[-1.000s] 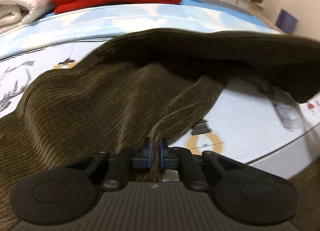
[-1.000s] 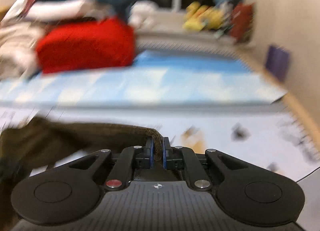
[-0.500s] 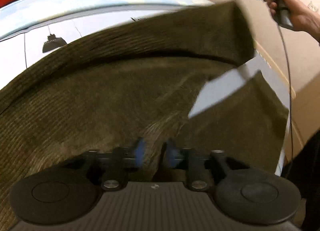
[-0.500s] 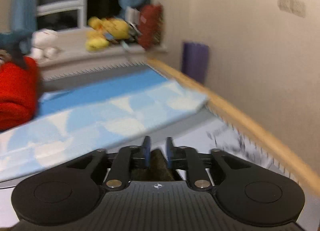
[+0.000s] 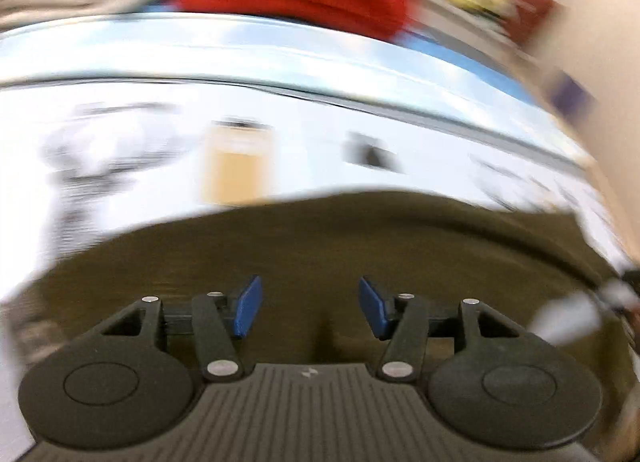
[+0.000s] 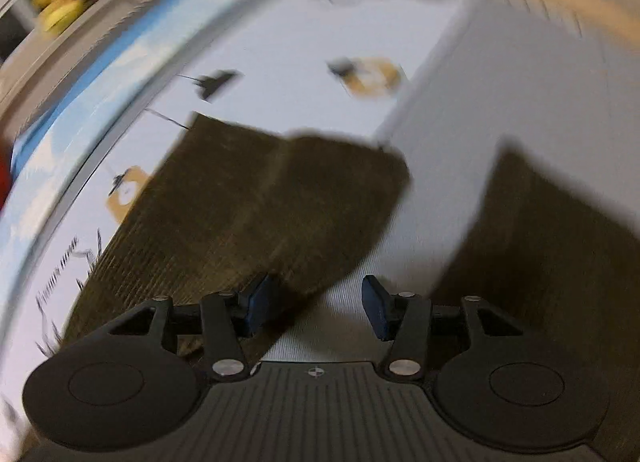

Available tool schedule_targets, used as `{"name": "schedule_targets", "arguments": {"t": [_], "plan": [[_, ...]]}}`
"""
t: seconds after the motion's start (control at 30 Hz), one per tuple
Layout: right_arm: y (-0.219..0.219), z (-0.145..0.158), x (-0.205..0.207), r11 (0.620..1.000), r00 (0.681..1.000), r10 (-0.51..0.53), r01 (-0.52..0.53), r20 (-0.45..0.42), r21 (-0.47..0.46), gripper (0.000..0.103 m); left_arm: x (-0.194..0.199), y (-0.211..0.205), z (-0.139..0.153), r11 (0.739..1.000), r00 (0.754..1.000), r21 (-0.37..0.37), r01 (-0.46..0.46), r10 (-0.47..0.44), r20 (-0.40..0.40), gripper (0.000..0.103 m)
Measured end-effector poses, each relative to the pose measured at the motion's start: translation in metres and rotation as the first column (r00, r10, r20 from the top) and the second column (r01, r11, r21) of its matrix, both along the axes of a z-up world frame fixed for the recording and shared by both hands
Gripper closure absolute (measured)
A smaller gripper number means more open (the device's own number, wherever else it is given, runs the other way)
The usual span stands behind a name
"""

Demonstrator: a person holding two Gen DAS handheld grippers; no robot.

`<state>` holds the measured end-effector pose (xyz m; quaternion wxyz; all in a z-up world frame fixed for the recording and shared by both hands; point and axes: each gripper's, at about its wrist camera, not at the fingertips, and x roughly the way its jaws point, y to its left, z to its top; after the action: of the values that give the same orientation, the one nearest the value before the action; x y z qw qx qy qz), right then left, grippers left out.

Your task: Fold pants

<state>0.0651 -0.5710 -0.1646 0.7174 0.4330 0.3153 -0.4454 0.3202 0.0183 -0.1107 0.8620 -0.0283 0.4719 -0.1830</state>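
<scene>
Lying spread on the bed [image 6: 328, 101], the brown pants [image 6: 248, 201] are seen below both hand-held grippers, left [image 5: 309, 308] and right [image 6: 319, 308], whose jaws have just been opening and grip nothing. Legs appear unfolded; folding is judged barely begun.

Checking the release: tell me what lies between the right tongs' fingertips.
Bare white sheet shows in the right wrist view; the pants lie beside the left fingertip, and the right tongs have just been opening.
</scene>
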Motion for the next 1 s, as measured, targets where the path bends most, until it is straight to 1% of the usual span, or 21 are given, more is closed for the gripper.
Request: {"name": "schedule_targets", "arguments": {"t": [0.03, 0.07, 0.1, 0.13, 0.17, 0.2, 0.27, 0.33, 0.43, 0.53, 0.57, 0.6, 0.67, 0.7, 0.73, 0.77, 0.8, 0.83, 0.87, 0.93, 1.0], "plan": [[-0.001, -0.005, -0.001, 1.000, 1.000, -0.012, 0.012, 0.013, 0.021, 0.051, 0.005, 0.015, -0.001, 0.995, 0.996, 0.046, -0.091, 0.091, 0.006, 0.035], [-0.001, -0.006, 0.000, 1.000, 1.000, -0.009, 0.008, 0.012, 0.023, 0.050, 0.009, 0.031, -0.002, 0.976, 0.982, 0.110, -0.187, 0.185, 0.022, 0.034], [0.001, -0.006, 0.004, 1.000, 1.000, 0.002, -0.002, 0.006, 0.016, 0.050, 0.012, 0.046, -0.003, 0.950, 0.964, 0.167, -0.265, 0.262, 0.039, 0.034], [0.002, -0.007, 0.007, 1.000, 1.000, 0.012, -0.012, 0.005, 0.013, 0.050, 0.015, 0.064, -0.001, 0.926, 0.948, 0.200, -0.319, 0.317, 0.043, 0.033], [0.000, -0.008, 0.011, 1.000, 1.000, 0.018, -0.018, 0.010, 0.013, 0.049, 0.018, 0.077, -0.004, 0.902, 0.928, 0.225, -0.369, 0.370, 0.037, 0.031], [0.002, -0.009, 0.014, 1.000, 1.000, 0.021, -0.021, 0.011, 0.012, 0.049, 0.021, 0.085, -0.008, 0.887, 0.915, 0.237, -0.395, 0.402, 0.022, 0.030], [0.003, -0.008, 0.020, 1.000, 1.000, 0.022, -0.022, -0.006, -0.001, 0.049, 0.025, 0.097, -0.019, 0.871, 0.899, 0.263, -0.416, 0.438, -0.028, 0.024], [0.010, -0.004, 0.024, 1.000, 1.000, 0.014, -0.014, -0.018, 0.002, 0.049, 0.031, 0.105, -0.031, 0.869, 0.891, 0.272, -0.414, 0.448, -0.076, 0.024], [0.029, 0.009, 0.023, 0.999, 0.999, 0.024, -0.023, -0.021, 0.026, 0.049, 0.041, 0.112, -0.043, 0.875, 0.880, 0.235, -0.424, 0.460, -0.123, 0.024], [0.043, 0.004, 0.043, 0.985, 0.987, 0.156, -0.158, 0.033, 0.071, 0.049, 0.047, 0.114, -0.047, 0.876, 0.876, 0.209, -0.434, 0.465, -0.127, 0.022], [0.044, -0.001, 0.049, 0.977, 0.981, 0.189, -0.192, 0.045, 0.091, 0.046, 0.045, 0.111, -0.052, 0.876, 0.878, 0.209, -0.435, 0.464, -0.117, 0.021], [0.045, -0.007, 0.055, 0.970, 0.975, 0.212, -0.218, 0.058, 0.107, 0.040, 0.046, 0.109, -0.053, 0.877, 0.882, 0.211, -0.432, 0.460, -0.105, 0.021], [0.047, -0.007, 0.063, 0.969, 0.971, 0.234, -0.237, 0.053, 0.069, 0.037, 0.046, 0.103, -0.055, 0.885, 0.896, 0.210, -0.416, 0.438, -0.069, 0.025], [0.047, -0.006, 0.066, 0.966, 0.967, 0.249, -0.252, 0.044, 0.052, 0.040, 0.045, 0.101, -0.055, 0.889, 0.904, 0.210, -0.406, 0.425, -0.048, 0.028], [0.048, -0.006, 0.069, 0.963, 0.964, 0.265, -0.266, 0.036, 0.033, 0.045, 0.045, 0.100, -0.056, 0.892, 0.909, 0.210, -0.401, 0.415, -0.025, 0.035], [0.049, -0.007, 0.070, 0.962, 0.962, 0.272, -0.272, 0.019, 0.010, 0.072, 0.046, 0.099, -0.055, 0.894, 0.913, 0.205, -0.398, 0.407, -0.004, 0.041], [0.048, -0.007, 0.071, 0.963, 0.963, 0.270, -0.270, -0.022, -0.015, 0.093, 0.045, 0.099, -0.054, 0.896, 0.915, 0.198, -0.397, 0.403, 0.014, 0.043], [0.047, -0.007, 0.068, 0.963, 0.963, 0.269, -0.270, -0.038, -0.023, 0.094, 0.045, 0.099, -0.053, 0.896, 0.916, 0.196, -0.397, 0.400, 0.029, 0.045], [0.046, -0.006, 0.064, 0.965, 0.965, 0.261, -0.262, -0.031, -0.016, 0.096, 0.045, 0.099, -0.052, 0.896, 0.917, 0.200, -0.397, 0.397, 0.039, 0.045], [0.052, 0.001, 0.058, 0.966, 0.960, 0.256, -0.259, -0.116, -0.016, 0.097, 0.045, 0.099, -0.052, 0.894, 0.917, 0.207, -0.397, 0.397, 0.041, 0.045], [0.061, 0.002, 0.049, 0.963, 0.945, 0.269, -0.270, -0.187, 0.020, 0.096, 0.047, 0.099, -0.052, 0.895, 0.919, 0.215, -0.392, 0.393, 0.037, 0.045]]}}
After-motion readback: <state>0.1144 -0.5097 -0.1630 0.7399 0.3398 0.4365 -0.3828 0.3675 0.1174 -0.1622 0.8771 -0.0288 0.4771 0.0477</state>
